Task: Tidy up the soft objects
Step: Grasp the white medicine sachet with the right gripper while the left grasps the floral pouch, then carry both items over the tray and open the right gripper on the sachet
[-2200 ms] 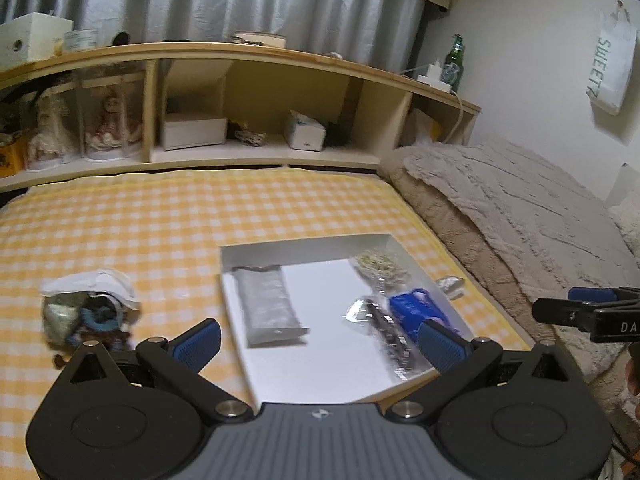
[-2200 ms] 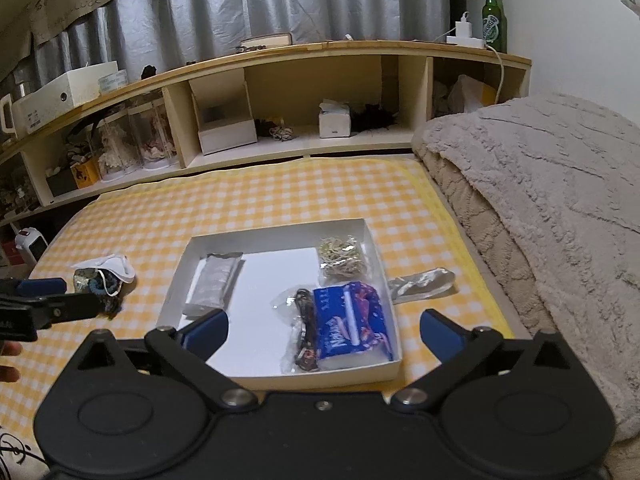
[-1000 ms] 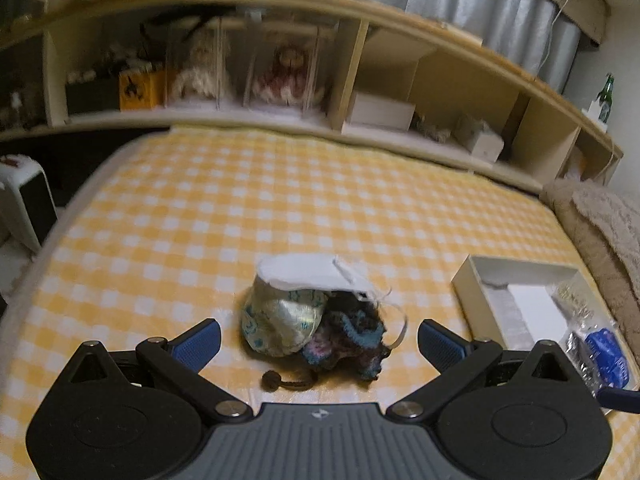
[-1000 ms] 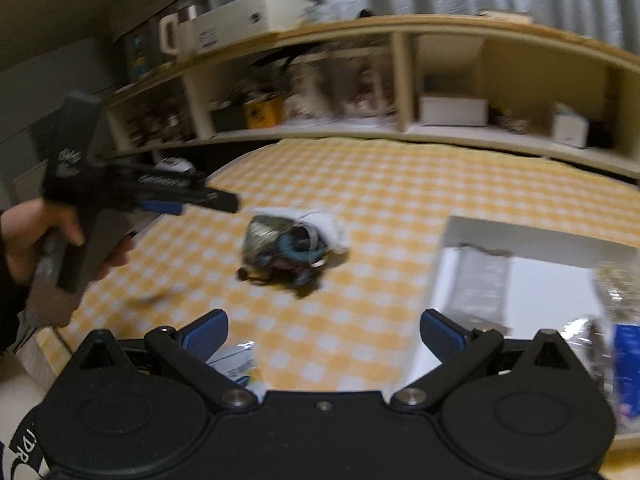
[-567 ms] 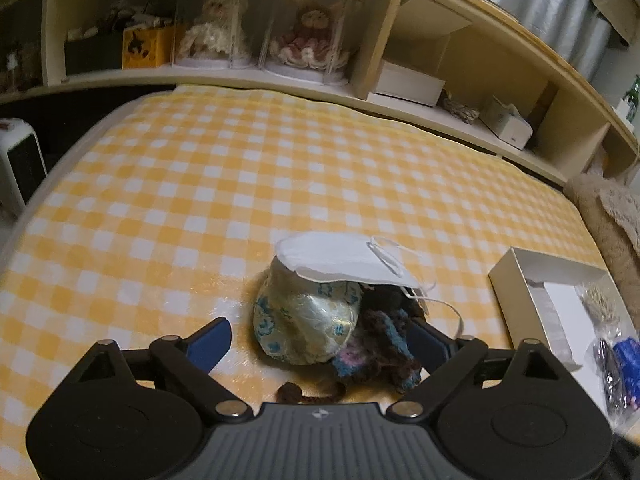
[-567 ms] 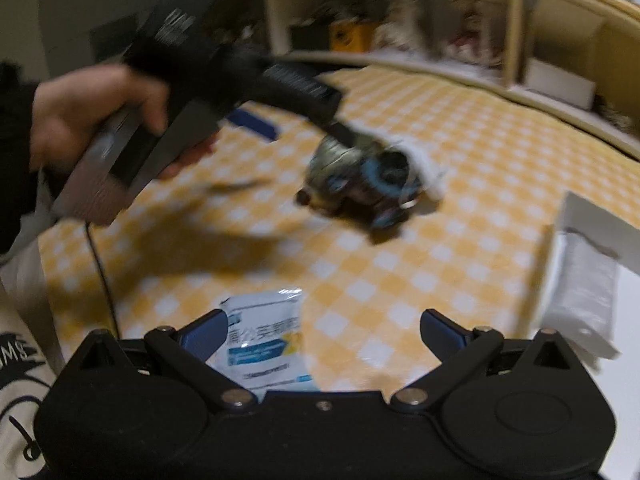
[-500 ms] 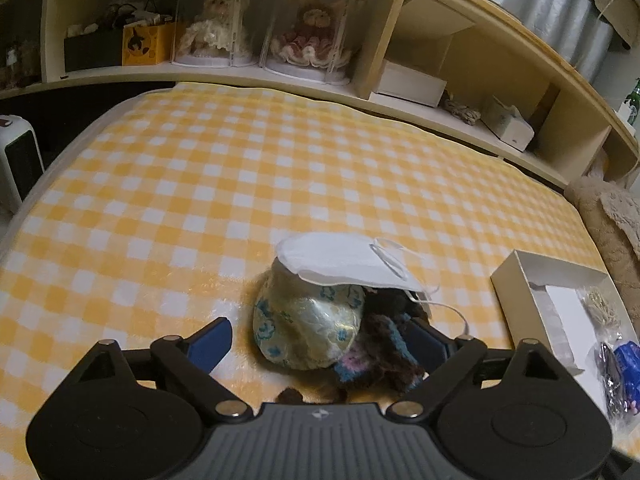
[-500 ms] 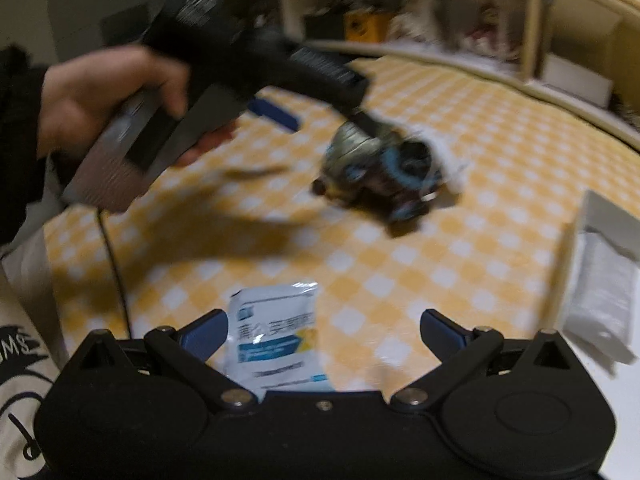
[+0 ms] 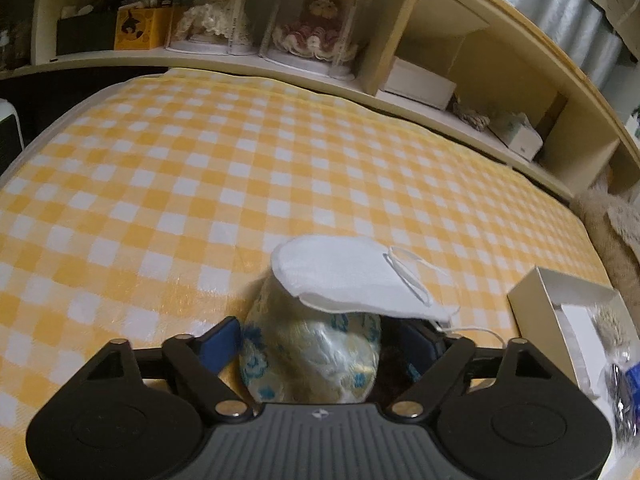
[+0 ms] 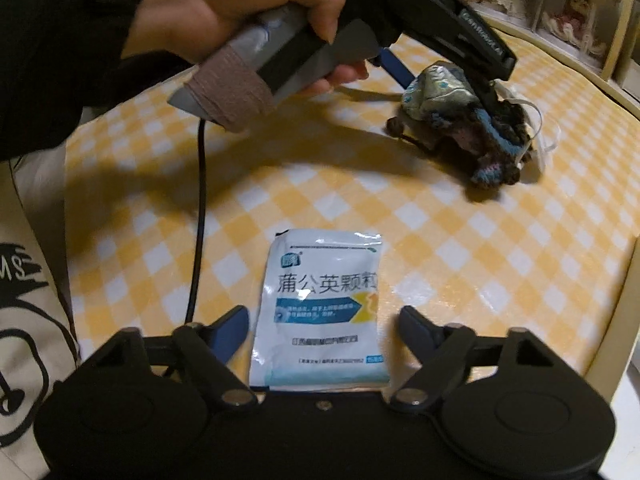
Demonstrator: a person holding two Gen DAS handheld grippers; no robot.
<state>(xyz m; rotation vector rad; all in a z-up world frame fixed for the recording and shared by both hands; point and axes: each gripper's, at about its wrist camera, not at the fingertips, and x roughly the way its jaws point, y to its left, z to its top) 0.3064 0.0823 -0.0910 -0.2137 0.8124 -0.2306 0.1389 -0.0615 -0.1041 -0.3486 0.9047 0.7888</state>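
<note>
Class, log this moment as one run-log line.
left claw: closing around floral pouch, no firm grip seen | right claw: closing around sachet | white box: untouched

White-blue sachet [image 10: 324,312] printed "蒲公英颗粒", smaller lines too blurred to read

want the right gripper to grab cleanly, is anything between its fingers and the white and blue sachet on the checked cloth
Nothing visible is. The white and blue foil sachet lies flat and alone on the yellow checked cloth, between the closing right gripper fingers, not yet pinched.
</note>
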